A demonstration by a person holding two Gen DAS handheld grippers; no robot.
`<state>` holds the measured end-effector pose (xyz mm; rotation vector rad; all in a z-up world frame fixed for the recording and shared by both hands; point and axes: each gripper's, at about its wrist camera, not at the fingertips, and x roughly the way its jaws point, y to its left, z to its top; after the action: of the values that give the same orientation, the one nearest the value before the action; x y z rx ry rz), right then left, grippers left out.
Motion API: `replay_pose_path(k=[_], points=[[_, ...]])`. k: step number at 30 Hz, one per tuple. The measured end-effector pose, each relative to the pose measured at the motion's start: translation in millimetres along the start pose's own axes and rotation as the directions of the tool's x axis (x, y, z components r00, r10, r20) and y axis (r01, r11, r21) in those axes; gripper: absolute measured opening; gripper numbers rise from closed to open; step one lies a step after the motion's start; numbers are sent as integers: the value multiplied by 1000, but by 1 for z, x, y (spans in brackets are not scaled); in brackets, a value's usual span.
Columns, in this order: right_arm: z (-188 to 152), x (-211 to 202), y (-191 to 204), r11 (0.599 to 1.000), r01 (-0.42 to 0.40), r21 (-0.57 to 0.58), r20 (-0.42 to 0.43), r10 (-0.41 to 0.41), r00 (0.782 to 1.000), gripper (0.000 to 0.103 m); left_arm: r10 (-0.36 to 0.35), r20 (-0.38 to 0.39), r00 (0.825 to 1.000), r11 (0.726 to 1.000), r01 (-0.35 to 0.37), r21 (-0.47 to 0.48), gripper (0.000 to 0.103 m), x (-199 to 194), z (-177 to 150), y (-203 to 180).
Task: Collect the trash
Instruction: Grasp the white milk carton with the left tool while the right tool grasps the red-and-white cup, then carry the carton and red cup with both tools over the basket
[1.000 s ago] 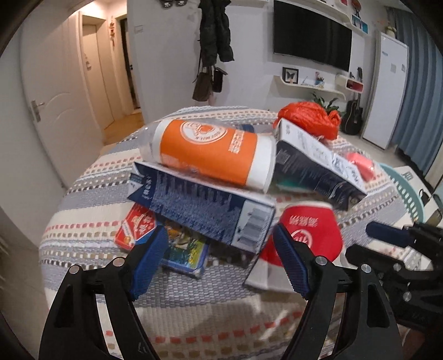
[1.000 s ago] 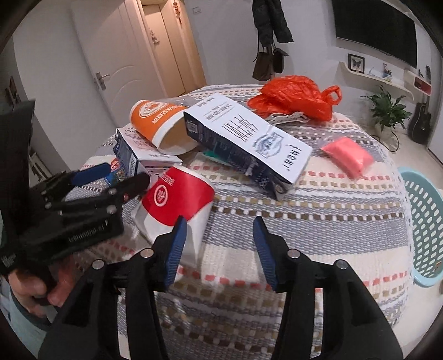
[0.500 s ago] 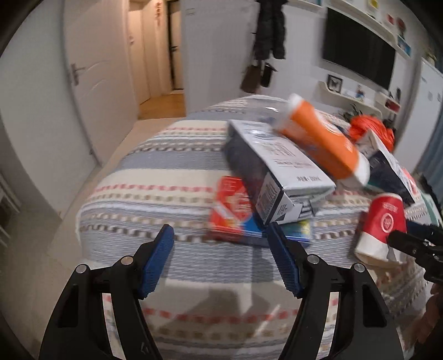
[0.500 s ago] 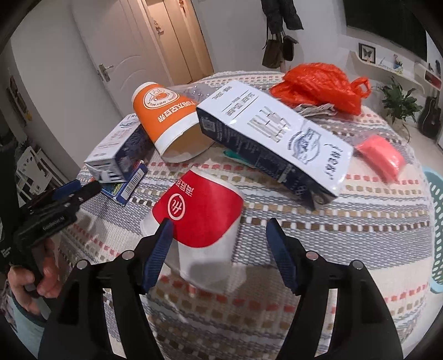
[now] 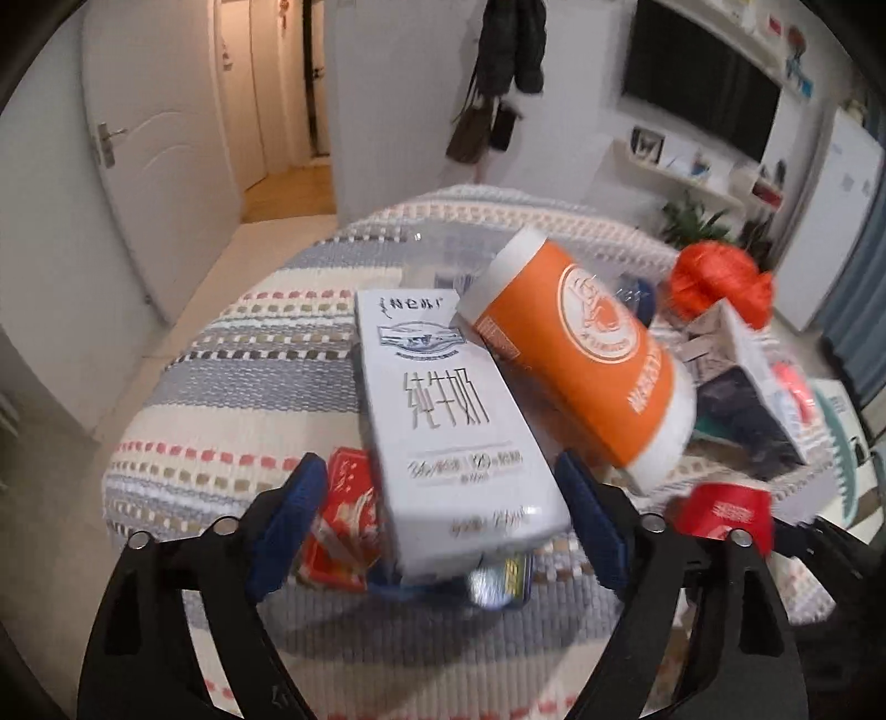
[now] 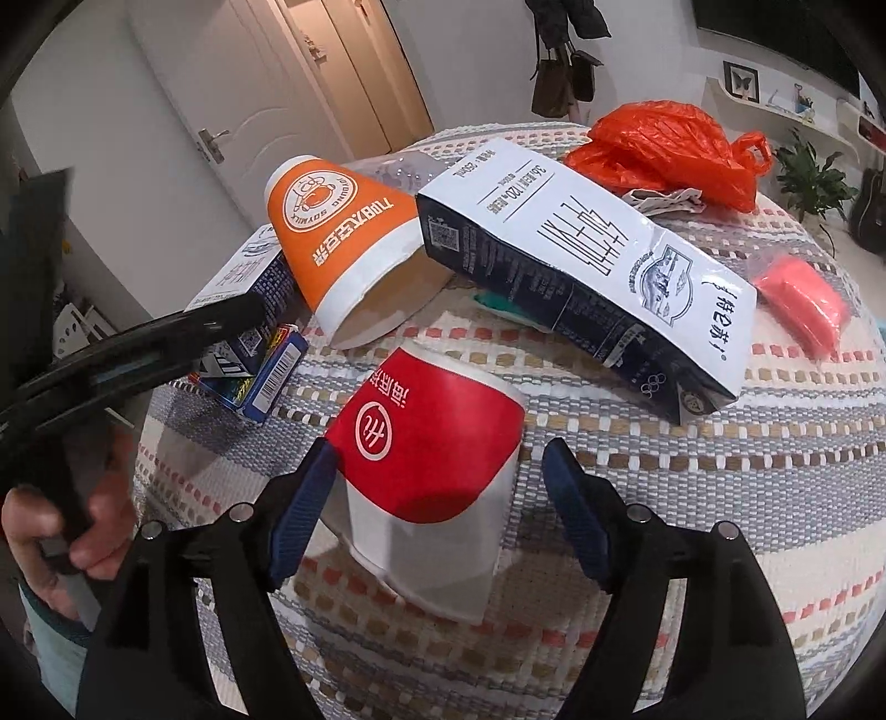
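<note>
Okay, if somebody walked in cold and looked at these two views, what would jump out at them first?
Probably the orange paper cup lying on its side, resting on a milk carton that sits between the left hand-held gripper's opening jaws. Nearest the right hand-held gripper, jaws also opening, lies a red and white paper cup on the striped tablecloth. A crumpled orange plastic bag sits at the far edge.

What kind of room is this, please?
Most likely a living room at home: a wall television, a coat hanging by the door, and a shelf with framed pictures.
</note>
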<state>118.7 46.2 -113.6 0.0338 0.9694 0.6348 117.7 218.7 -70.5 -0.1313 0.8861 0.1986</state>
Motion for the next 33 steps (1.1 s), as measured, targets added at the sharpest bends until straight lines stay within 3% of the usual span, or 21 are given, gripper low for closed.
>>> replay_pose_path(k=[6, 10, 14, 17, 26, 33], points=[[6, 8, 13, 999, 27, -46, -3, -27, 1000, 74, 37, -8, 999, 999, -37, 20, 63, 14, 1, -2], [4, 9, 26, 996, 24, -91, 10, -23, 1000, 59, 0, 39, 999, 1000, 0, -9, 57, 1, -9, 11], [0, -1, 40, 989, -24, -143, 35, 29, 999, 31, -47, 111, 993, 996, 54, -69, 57, -19, -25, 26], [-7, -7, 56, 980, 0, -201, 59, 12, 998, 22, -62, 149, 987, 992, 78, -101, 57, -33, -37, 35], [-17, -36, 62, 979, 38, -201, 150, -7, 989, 20, -92, 235, 968, 986, 122, -114, 57, -69, -46, 39], [-7, -85, 44, 979, 119, -163, 266, -73, 961, 20, -216, 355, 910, 964, 256, -67, 57, -106, -36, 17]])
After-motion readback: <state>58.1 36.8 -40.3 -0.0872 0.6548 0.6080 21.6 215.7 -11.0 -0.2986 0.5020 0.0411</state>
